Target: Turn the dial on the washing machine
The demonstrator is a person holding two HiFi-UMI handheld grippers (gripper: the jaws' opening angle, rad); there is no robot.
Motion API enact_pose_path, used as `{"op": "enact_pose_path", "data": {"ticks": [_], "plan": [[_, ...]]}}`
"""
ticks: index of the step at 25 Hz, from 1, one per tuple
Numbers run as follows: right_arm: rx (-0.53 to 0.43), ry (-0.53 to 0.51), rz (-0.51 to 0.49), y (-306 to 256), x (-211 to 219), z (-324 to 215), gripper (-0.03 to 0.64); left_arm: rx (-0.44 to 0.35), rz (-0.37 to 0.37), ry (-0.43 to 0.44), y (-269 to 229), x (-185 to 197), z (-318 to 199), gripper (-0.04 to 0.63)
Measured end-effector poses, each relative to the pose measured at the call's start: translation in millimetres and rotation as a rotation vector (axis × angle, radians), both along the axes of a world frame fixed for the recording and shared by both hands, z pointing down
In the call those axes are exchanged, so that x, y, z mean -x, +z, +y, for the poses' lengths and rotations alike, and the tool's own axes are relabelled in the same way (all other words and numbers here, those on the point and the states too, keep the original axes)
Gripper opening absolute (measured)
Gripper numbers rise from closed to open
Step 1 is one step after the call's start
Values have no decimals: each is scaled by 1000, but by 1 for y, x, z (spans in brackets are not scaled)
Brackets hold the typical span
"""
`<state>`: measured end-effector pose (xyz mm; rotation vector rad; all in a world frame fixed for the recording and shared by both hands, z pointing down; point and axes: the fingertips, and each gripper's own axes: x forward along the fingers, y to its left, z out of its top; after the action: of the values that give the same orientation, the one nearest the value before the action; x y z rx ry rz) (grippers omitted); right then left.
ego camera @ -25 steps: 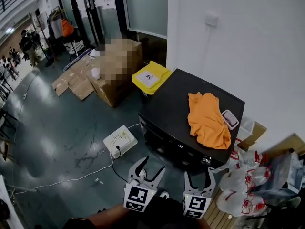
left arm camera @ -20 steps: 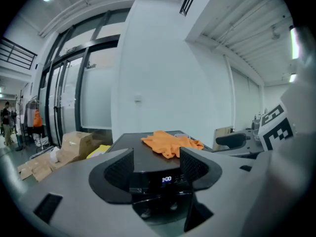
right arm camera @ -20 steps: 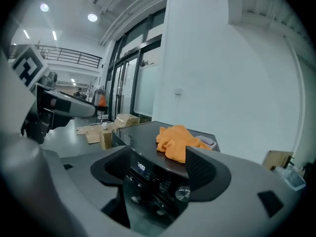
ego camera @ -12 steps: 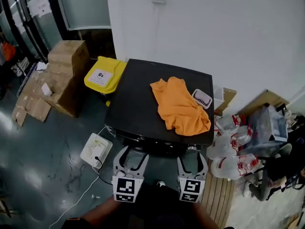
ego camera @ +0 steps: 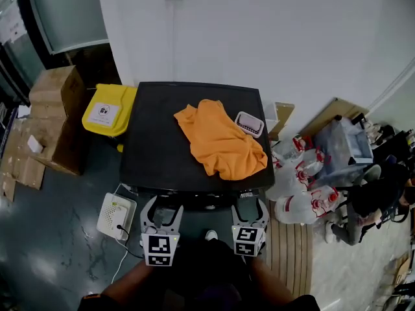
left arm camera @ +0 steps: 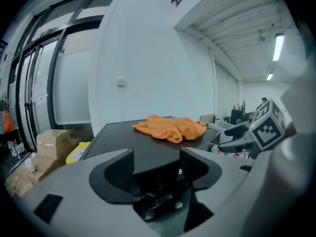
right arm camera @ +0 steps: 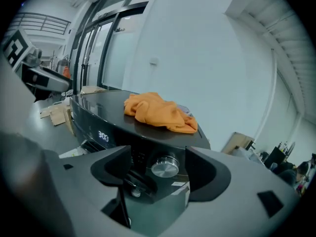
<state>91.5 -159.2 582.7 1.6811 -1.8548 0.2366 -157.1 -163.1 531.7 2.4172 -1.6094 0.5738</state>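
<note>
Grey jaws on both tongs stand apart and grasp nothing. The left gripper point(ego camera: 163, 207) faces the left part of the washing machine point(ego camera: 159, 141) front. The right gripper point(ego camera: 250, 207) is lined up with the dial point(right arm camera: 165, 166), which shows between its jaws but a little ahead of them, not touched.

That dial is a silvery round knob at the right end of the black front panel, to the right of the lit display point(right arm camera: 102, 136). It looks rigid and smooth, likely slick at the rim. Being fixed to the machine, it has no weight to carry, only its turning resistance, probably in clicks. The best hold is likely across the rim, one jaw on each side, square to its face and pinched firmly so the pads do not skid as the wrist rolls.

Farther back, an orange cloth point(ego camera: 224, 141) lies crumpled on the lid, with a small tray point(ego camera: 249, 124) just beside it, and a white wall point(ego camera: 259, 37) rises behind.
</note>
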Motion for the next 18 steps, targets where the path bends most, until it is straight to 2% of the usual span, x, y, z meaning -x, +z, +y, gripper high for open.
{"op": "enact_pose_path", "data": {"ticks": [6,10,13,18], "plan": [[52,-31,26,32,-19,-13,347,20,24,-87,7,5,-9,286],[84,-56,28,49,-25,-20,337,90,36,-156,28,7,-4,285],[96,-77,33,58,-28,-24,326,128,14,-169,41,3,-1,285],[105,-77,32,68,-34,-25,294,136,-10,-175,46,-3,6,287]]}}
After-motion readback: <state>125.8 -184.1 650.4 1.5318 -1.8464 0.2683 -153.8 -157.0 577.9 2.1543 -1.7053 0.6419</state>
